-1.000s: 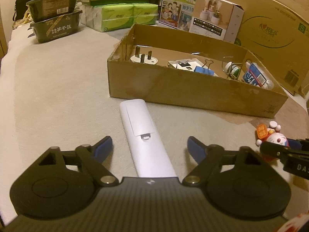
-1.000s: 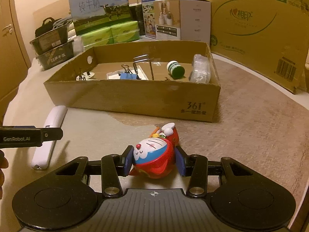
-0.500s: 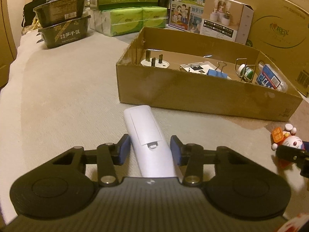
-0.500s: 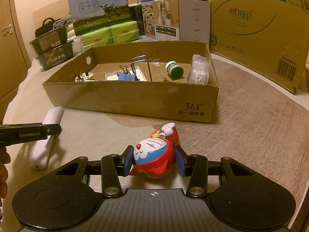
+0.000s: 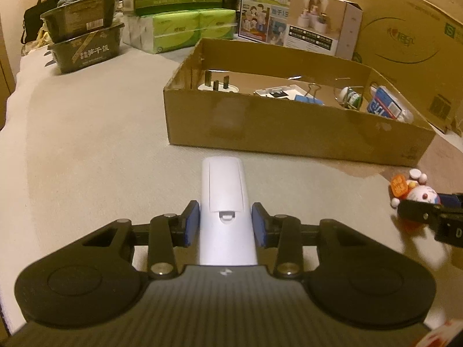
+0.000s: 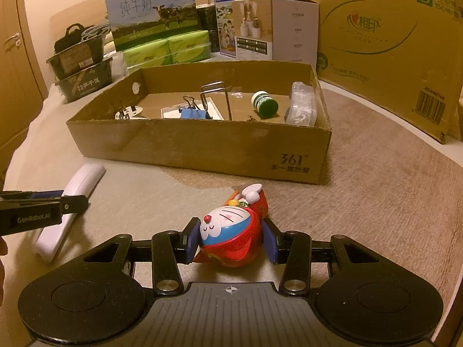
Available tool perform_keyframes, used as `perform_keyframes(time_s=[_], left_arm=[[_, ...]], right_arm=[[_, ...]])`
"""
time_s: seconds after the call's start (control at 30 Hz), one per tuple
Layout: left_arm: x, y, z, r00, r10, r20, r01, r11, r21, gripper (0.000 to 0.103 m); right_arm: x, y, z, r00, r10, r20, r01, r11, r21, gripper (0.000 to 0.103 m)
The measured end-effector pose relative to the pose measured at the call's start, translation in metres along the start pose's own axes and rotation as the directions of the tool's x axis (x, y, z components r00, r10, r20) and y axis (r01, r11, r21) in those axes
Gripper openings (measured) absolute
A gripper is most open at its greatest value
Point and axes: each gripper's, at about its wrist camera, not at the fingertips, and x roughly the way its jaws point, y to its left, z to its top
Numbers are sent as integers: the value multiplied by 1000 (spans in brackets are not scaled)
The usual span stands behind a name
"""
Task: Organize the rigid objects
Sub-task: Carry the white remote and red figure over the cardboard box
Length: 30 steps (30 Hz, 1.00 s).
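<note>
A white remote (image 5: 224, 185) lies back side up on the pale cloth surface, pointing at the open cardboard box (image 5: 289, 127). My left gripper (image 5: 225, 222) is closing on it, and both blue pads touch its sides. In the right wrist view the remote (image 6: 84, 179) lies at the left with the left gripper (image 6: 43, 205) over it. My right gripper (image 6: 231, 237) is shut on a red and blue cat toy figure (image 6: 228, 231) that rests on the surface in front of the box (image 6: 202, 144). The left wrist view shows the toy (image 5: 419, 193) at its far right.
The box holds a white plug (image 5: 217, 86), a blue binder clip (image 6: 194, 112), a small green-capped bottle (image 6: 264, 105) and a clear packet (image 6: 301, 110). Milk cartons, green tissue packs (image 5: 185, 29) and dark trays (image 5: 84, 46) stand behind. A large carton (image 6: 390, 43) rises at the right.
The left gripper's jaws have closed from wide apart onto the sides of the white remote, which now points straight ahead. The right gripper and the toy have stayed put.
</note>
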Motion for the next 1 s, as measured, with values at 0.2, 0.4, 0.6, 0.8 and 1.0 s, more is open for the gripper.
perform_keyframes(time_s=[0.2, 0.4, 0.6, 0.8, 1.0], left_arm=[[4, -3, 2, 1000, 20, 9, -20, 1000, 12, 35], [-2, -2, 2, 1000, 11, 2, -11, 1000, 19, 35], [-17, -3, 2, 1000, 3, 4, -3, 1000, 23, 34], [-36, -4, 4, 1000, -5, 14, 4, 1000, 20, 34], [-54, -7, 2, 1000, -12, 29, 11, 1000, 23, 34]], right_arm=[[0, 0, 0, 1000, -1, 0, 1, 1000, -2, 45], [0, 0, 0, 1000, 0, -3, 0, 1000, -4, 45], [-7, 3, 2, 1000, 5, 2, -5, 1000, -11, 45], [-21, 8, 4, 1000, 12, 17, -12, 1000, -21, 45], [-38, 12, 4, 999, 15, 35, -14, 1000, -27, 45]])
